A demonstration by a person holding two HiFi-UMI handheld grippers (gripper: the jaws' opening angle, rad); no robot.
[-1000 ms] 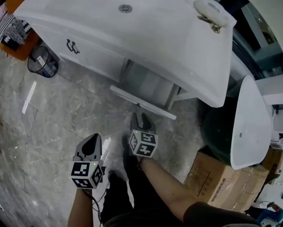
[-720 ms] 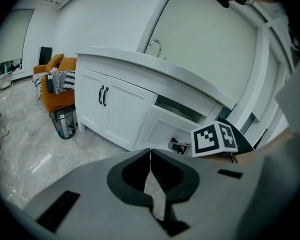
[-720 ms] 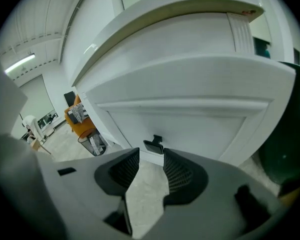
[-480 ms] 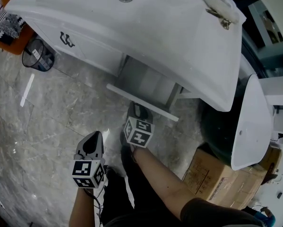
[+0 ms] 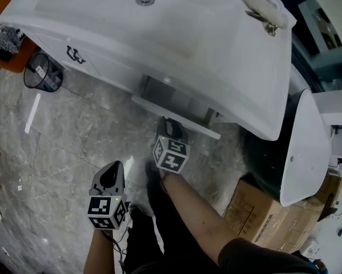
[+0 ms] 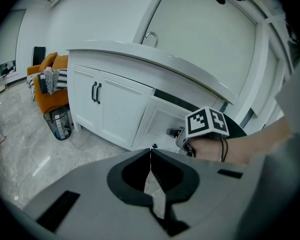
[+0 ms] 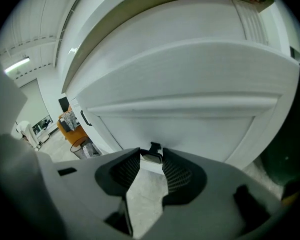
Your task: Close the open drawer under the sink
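The white drawer under the sink stands a little way out of the vanity, and only a narrow strip of its inside shows. My right gripper is at the drawer front, its jaws closed on the small dark drawer handle. In the right gripper view the white drawer front fills the frame. The left gripper view shows the right gripper against the drawer panel. My left gripper hangs shut and empty over the floor, back and to the left of the drawer.
A wire waste bin and an orange chair stand left of the vanity. At the right are a dark round tub, a white basin and a cardboard box. The cabinet doors are closed.
The drawer has slid in towards the vanity, and my right gripper has moved forward with it. The left gripper has hardly moved.
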